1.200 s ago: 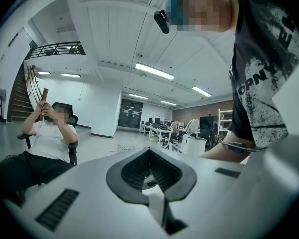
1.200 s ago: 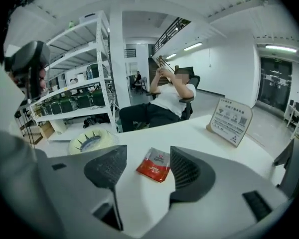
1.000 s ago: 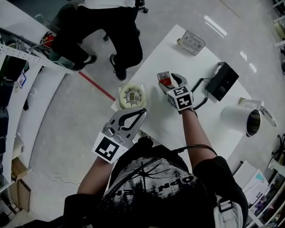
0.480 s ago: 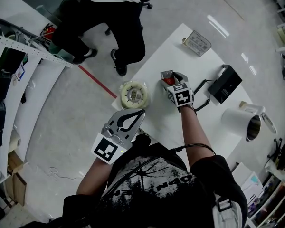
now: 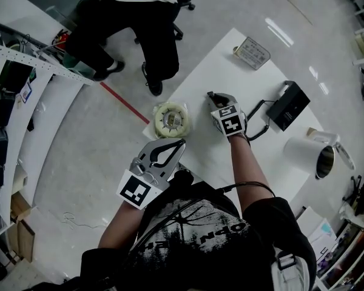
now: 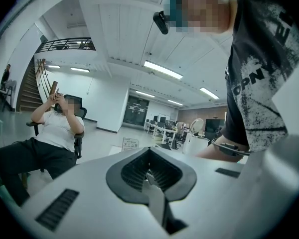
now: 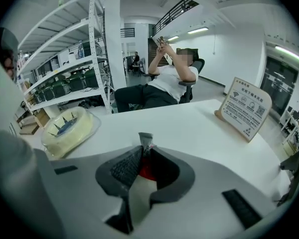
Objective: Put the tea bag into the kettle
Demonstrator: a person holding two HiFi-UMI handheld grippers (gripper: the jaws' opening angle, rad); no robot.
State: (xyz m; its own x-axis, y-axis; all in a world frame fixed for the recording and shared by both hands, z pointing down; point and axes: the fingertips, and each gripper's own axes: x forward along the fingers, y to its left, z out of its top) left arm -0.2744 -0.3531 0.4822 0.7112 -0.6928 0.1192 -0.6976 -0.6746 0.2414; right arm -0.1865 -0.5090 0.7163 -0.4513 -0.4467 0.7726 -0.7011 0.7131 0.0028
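A red tea bag [image 7: 145,144] with a grey top edge stands between the pads of my right gripper [image 7: 142,153], which has just been closing on it and now pinches it just above the white table [image 5: 197,77]. In the head view the right gripper [image 5: 214,97] covers the tea bag. The white kettle [image 5: 304,151] stands at the table's right end, lid flipped open, well to the right of that gripper. My left gripper [image 5: 177,144] hangs off the table's near edge, jaws together and holding nothing; the left gripper view shows its tips [image 6: 149,175] meeting.
A round wrapped tape roll [image 5: 171,119] lies at the table's left corner, left of the right gripper. A black box [image 5: 289,105] with a cable sits between gripper and kettle. A sign card [image 5: 252,52] stands at the far end. A seated person [image 5: 139,17] is beyond the table.
The right gripper's jaws have closed over the red tea bag, which showed between open jaws before. Neither hand has shifted noticeably.
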